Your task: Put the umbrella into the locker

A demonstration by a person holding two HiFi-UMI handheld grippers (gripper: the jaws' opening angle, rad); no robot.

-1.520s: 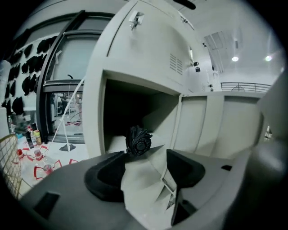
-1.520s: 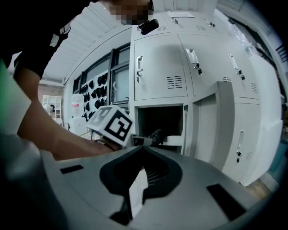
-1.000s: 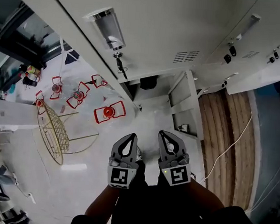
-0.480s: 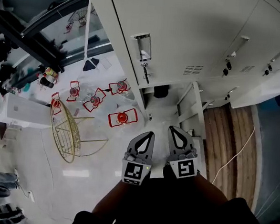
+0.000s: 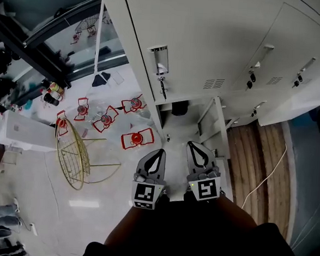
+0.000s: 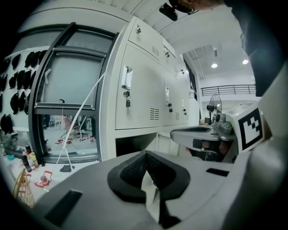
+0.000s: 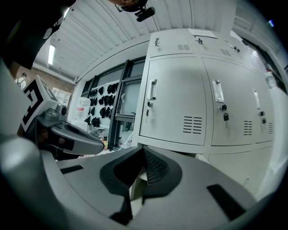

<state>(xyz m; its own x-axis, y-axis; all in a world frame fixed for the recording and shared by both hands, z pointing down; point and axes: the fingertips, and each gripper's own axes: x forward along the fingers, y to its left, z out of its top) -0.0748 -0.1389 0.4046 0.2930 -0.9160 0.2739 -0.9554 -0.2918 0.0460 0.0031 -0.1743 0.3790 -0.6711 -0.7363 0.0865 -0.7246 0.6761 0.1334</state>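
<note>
In the head view the person's forearms (image 5: 124, 233) reach forward side by side, with the left gripper (image 5: 159, 152) and the right gripper (image 5: 193, 146) near each other and pointing at the foot of the grey locker bank (image 5: 210, 40). One bottom compartment (image 5: 172, 113) stands open, its door (image 5: 211, 118) swung out toward the right gripper. A dark lump (image 5: 179, 106) sits inside it, too small to tell whether it is the umbrella. Pale floor (image 5: 173, 139) lies between the claws and that opening. A gold wire chair (image 5: 73, 156) and small red-framed things (image 5: 137, 138) stand off to the left, and a wooden strip (image 5: 256, 153) with a white cable (image 5: 266, 176) runs along the right. In the left gripper view the claw is closed pad to pad with nothing in it. Beyond its tip show a closed locker door with a handle (image 6: 127, 77), the dark open compartment below it, and a dark-framed window (image 6: 63, 112) to the left. In the right gripper view the pads likewise meet at the tip and grip nothing — closed doors with vents (image 7: 193, 125) and hanging keys fill the background. Neither claw carries an umbrella.
</note>
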